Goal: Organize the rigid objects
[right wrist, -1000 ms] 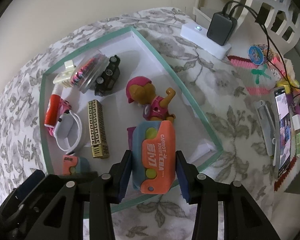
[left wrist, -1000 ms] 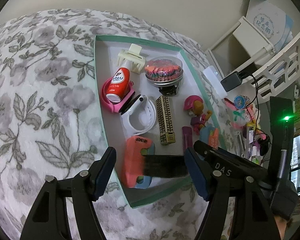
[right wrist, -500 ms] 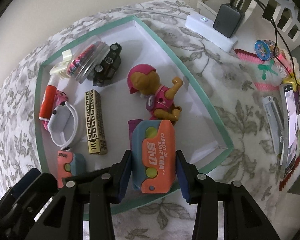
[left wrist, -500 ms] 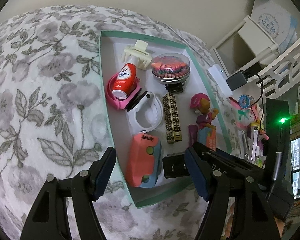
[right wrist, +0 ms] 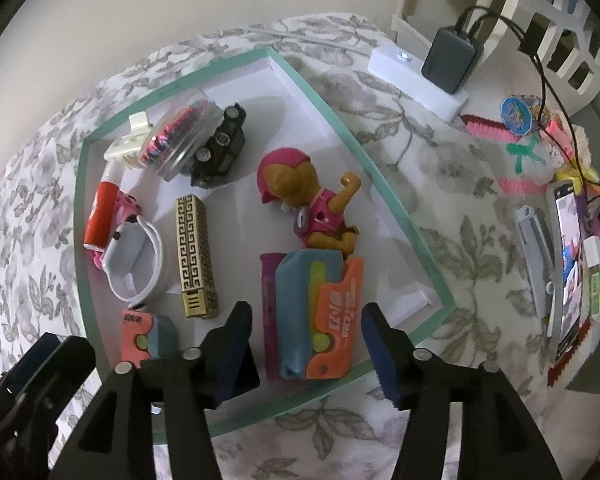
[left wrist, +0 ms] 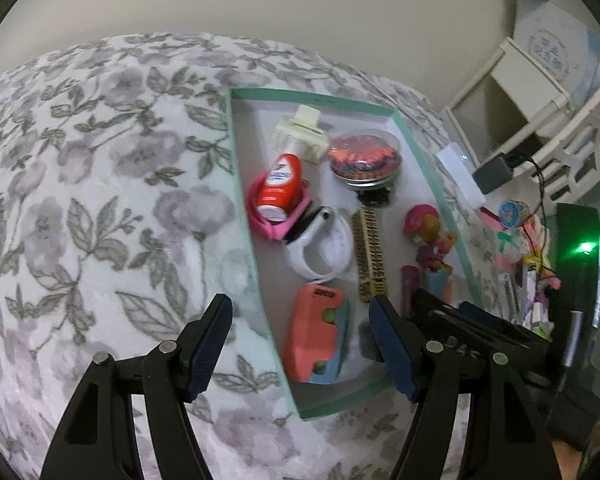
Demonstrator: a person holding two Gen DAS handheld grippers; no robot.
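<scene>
A green-rimmed white box [right wrist: 400, 208] lies on the floral blanket and holds the toys. My right gripper [right wrist: 306, 354] is open, its jaws apart on either side of an orange and blue carrot-knife toy [right wrist: 320, 312] that lies tilted in the box's near corner, leaning on a purple piece [right wrist: 269, 304]. My left gripper [left wrist: 300, 344] is open and empty over the box's near left rim [left wrist: 260, 280]. A second orange and blue toy [left wrist: 316, 332] lies just ahead of it; it also shows in the right wrist view [right wrist: 144, 334].
The box also holds a pink-helmeted dog figure [right wrist: 304, 200], a gold patterned bar [right wrist: 194, 256], a white band [right wrist: 136, 256], a red tube [left wrist: 280, 184], a round clear tub [left wrist: 364, 160] and a black toy car [right wrist: 220, 148]. Chargers, cables and small clutter [right wrist: 560, 208] lie at the right.
My right gripper has opened and let go of the carrot-knife toy, which now lies tilted in the box. My left gripper has drawn back to the left, still open.
</scene>
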